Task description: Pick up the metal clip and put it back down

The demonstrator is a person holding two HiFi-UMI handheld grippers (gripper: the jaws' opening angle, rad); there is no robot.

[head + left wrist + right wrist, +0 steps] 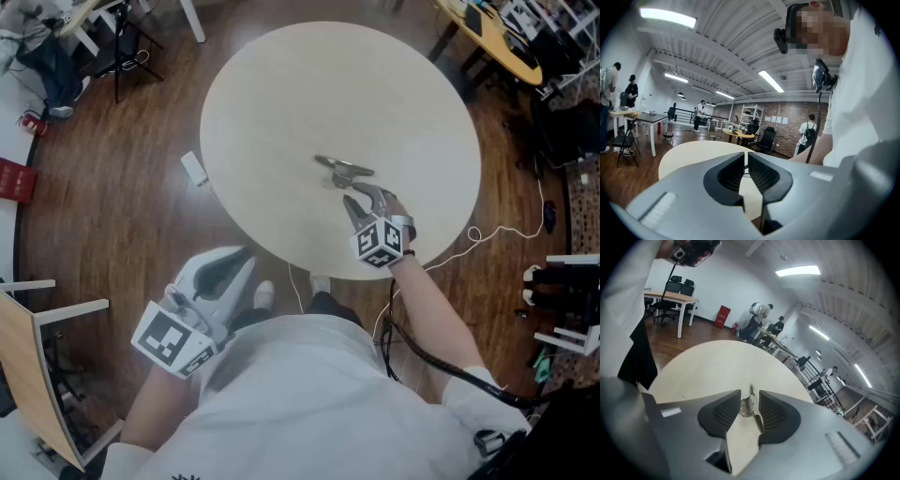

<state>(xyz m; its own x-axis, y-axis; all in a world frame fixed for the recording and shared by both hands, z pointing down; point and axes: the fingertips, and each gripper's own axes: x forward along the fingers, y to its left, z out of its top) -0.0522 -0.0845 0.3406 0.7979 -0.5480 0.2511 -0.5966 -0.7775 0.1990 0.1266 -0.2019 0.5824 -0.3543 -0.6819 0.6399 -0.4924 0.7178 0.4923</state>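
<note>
The metal clip (344, 170) is a small silver clamp with a long handle, low over the round beige table (281, 103) right of its middle. My right gripper (351, 190) reaches in from the near edge. In the right gripper view the clip (749, 406) fills the gap between the two dark pads of the right gripper (750, 402), which is shut on it. Whether the clip rests on the table top (712, 366) or hangs just above it I cannot tell. My left gripper (244, 258) is off the table by my body, shut, with nothing in the left gripper (746, 157).
A small white object (193, 169) lies on the wooden floor left of the table. A wooden chair (37, 375) stands at the lower left, a white cable (487, 234) runs at the right. People and desks stand far off in the room.
</note>
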